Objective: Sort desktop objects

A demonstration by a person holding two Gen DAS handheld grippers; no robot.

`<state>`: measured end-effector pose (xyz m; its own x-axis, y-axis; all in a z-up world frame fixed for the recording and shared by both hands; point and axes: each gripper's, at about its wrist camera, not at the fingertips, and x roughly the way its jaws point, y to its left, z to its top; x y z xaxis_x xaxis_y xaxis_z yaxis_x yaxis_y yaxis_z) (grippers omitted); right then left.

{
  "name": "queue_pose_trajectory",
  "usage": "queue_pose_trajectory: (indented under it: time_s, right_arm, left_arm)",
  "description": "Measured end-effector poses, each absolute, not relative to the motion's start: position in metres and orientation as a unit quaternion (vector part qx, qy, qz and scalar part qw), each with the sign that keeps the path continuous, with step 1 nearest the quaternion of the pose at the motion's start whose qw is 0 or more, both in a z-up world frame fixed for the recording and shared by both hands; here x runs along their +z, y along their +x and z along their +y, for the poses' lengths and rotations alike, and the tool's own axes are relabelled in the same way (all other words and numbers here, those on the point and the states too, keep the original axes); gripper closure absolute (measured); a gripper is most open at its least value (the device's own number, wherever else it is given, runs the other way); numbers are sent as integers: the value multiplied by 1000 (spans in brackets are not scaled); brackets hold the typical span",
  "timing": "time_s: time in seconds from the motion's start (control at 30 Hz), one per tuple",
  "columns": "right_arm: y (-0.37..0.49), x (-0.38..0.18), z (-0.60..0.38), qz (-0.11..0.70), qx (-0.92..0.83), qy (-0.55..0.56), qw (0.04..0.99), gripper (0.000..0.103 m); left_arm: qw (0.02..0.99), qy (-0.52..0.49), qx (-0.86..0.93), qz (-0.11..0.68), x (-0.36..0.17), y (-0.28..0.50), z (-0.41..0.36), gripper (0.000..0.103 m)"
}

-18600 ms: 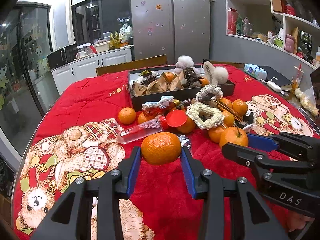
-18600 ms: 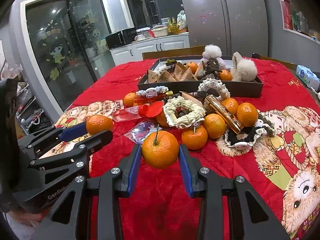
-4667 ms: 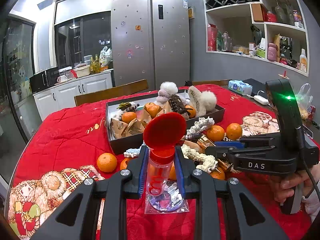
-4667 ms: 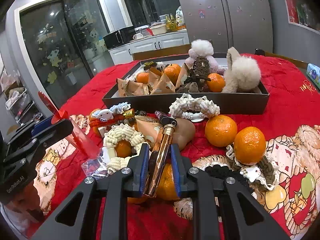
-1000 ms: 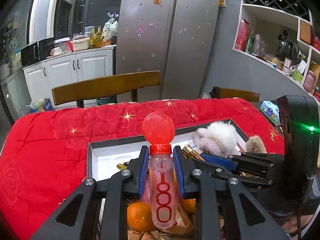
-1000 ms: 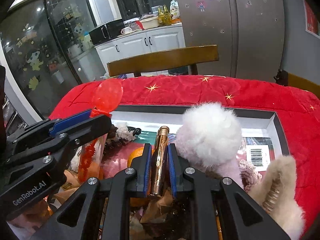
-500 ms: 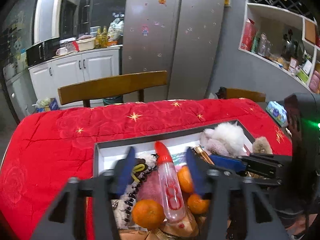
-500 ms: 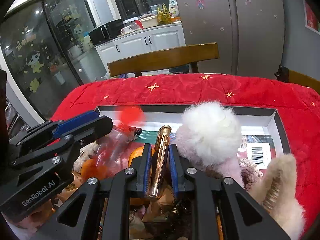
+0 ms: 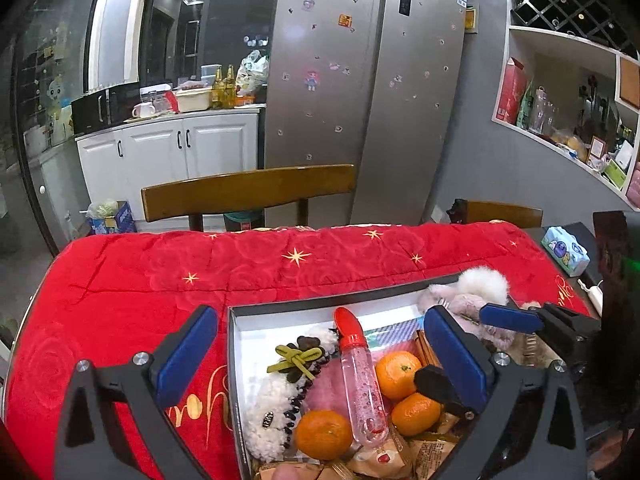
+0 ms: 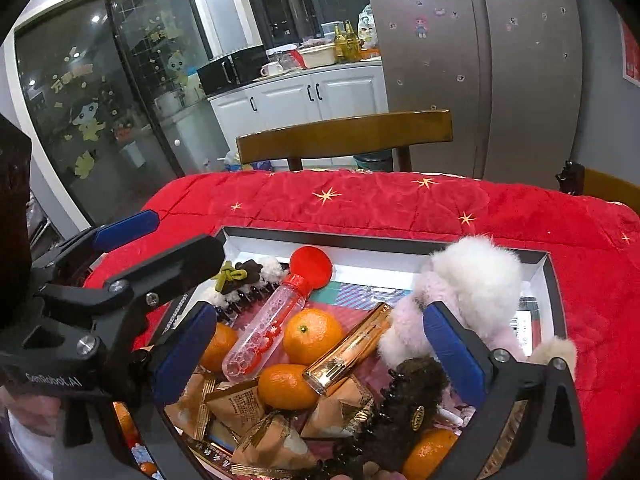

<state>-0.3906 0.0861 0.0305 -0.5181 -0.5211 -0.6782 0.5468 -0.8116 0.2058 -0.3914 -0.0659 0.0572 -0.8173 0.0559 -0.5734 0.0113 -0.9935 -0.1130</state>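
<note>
A dark box (image 9: 340, 296) (image 10: 384, 236) on the red tablecloth holds several oranges (image 9: 395, 368) (image 10: 307, 334), wrapped snacks, fluffy hair clips and plush pieces. A clear bubble bottle with a red cap (image 9: 360, 376) (image 10: 272, 320) lies loose among the oranges. A gold tube (image 10: 352, 352) lies loose beside it. My left gripper (image 9: 320, 356) is open and empty above the box. My right gripper (image 10: 316, 352) is open and empty above the box, over the gold tube.
A wooden chair back (image 9: 248, 192) (image 10: 344, 132) stands behind the table's far edge. A white fluffy plush (image 10: 476, 276) fills the box's right side. A tissue pack (image 9: 565, 251) lies at the far right. Fridge and cabinets stand behind.
Both grippers have opened. The bubble bottle dropped from my left gripper and the gold tube from my right; both now lie in the box.
</note>
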Motion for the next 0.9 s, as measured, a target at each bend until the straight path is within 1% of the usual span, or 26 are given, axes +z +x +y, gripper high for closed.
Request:
queue_pose_trajectory:
  time_s: [0.2,0.33,0.5,0.83,0.9]
  right_arm:
    - [-386,40,87,28,-882,367,293,0]
    - [-377,56,89,41,-894,343,285,0]
    - [-355,87,95,52,-913,300,272,0]
    - [-270,168,131,74,-946,197,246,0]
    - [-252,180,140,74,-950,183,241,0]
  left_arm:
    - [-1,-289,956,-47,68,-385,-69,0]
    - [-34,-254,967,-11,93,-367,-61,0]
    - [-56,-180,982,27,138,-318,-39,0]
    - [-47,-94,993,50,214,-210,8,0]
    - [-40,-92,994,46,225,-190,15,0]
